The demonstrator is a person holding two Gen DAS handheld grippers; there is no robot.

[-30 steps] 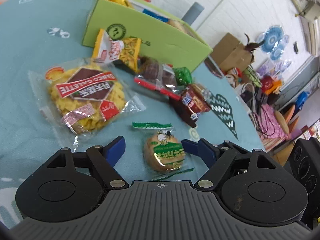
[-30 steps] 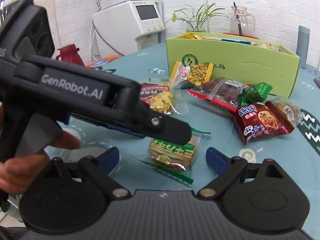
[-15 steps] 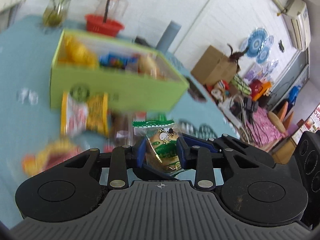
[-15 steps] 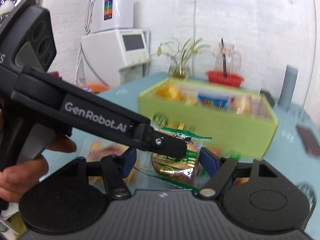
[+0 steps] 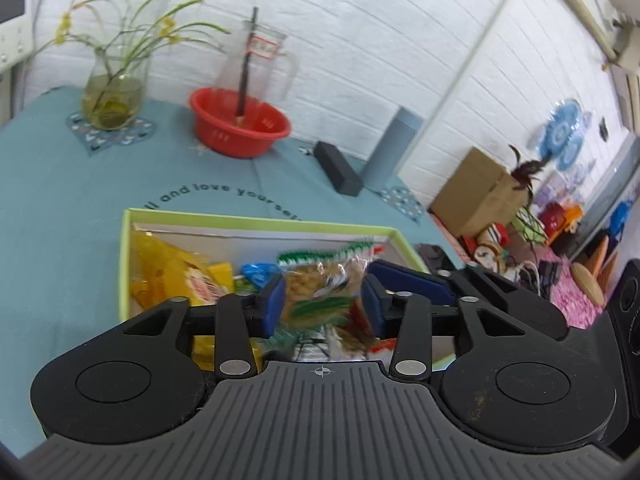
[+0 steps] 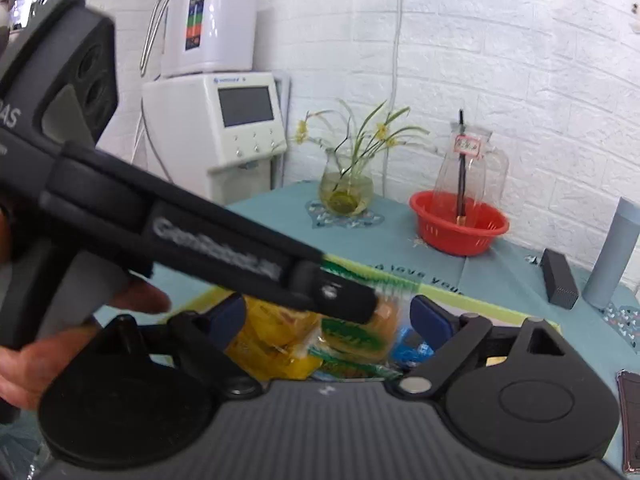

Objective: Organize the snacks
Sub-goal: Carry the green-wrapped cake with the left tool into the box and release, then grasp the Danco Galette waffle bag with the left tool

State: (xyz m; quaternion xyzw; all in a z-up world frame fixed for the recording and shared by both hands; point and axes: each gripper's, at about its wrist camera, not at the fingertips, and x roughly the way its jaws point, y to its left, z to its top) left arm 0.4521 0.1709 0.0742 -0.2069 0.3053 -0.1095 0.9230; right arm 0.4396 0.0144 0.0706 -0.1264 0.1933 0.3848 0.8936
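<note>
My left gripper is shut on a clear cookie packet with green print and holds it above the open green box. The box holds yellow snack bags and a blue packet. In the right wrist view the same cookie packet hangs over the box, with the left gripper's black body crossing in front. My right gripper is open and empty, its jaws wide on either side of the packet without touching it.
A red basin with a glass pitcher, a vase with a plant, a black case and a grey cylinder stand on the teal tablecloth behind the box. White appliances stand at the far left.
My left gripper closed on the cookie packet on the table, lifted it and carried it over the green box. The right gripper followed, staying open.
</note>
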